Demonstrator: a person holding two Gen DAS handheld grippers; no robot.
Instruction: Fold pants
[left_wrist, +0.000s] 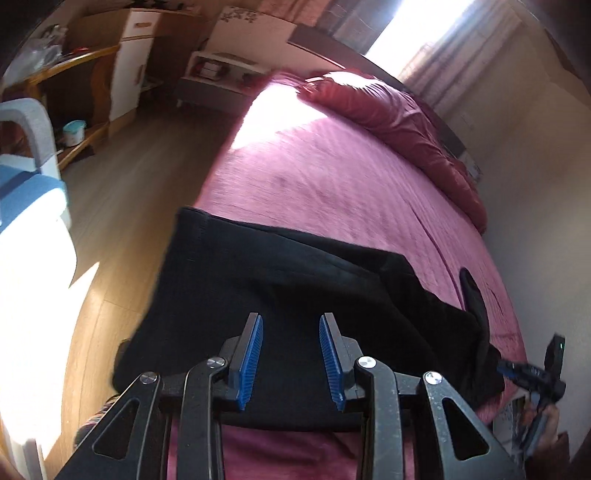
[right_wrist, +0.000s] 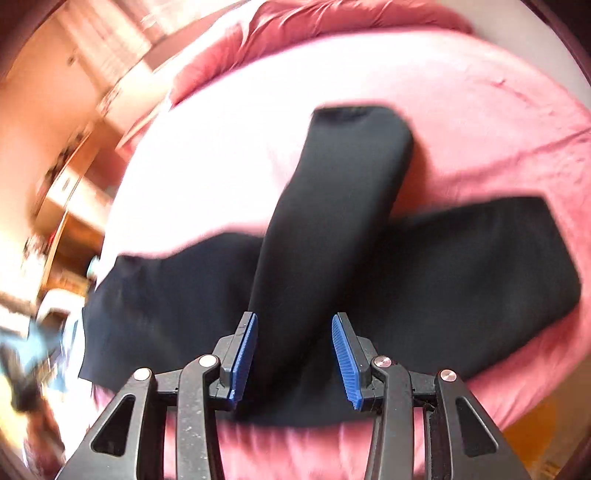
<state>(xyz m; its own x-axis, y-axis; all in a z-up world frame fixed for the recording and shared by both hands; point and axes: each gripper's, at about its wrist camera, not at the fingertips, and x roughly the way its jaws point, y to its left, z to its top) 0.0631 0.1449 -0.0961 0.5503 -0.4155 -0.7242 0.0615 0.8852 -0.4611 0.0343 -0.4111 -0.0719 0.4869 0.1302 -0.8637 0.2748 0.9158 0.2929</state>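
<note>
black pants (right_wrist: 369, 280) lie across the near edge of a bed (left_wrist: 332, 177) with a pink cover, one leg (right_wrist: 343, 206) thrown over the rest at a slant so that the garment forms a rough cross. the left gripper (left_wrist: 291, 354) hangs above the dark cloth with its blue pads parted and nothing between them; the right gripper (right_wrist: 295, 354) is likewise spread, empty, over the crossing leg. judging by the layout, a first fold looks to be laid down but untidy: the slanted leg does not line up with the one beneath it, and the lengthwise halving into a compact bundle appears not yet done. red pillows (left_wrist: 399, 122) sit at the far end.
</note>
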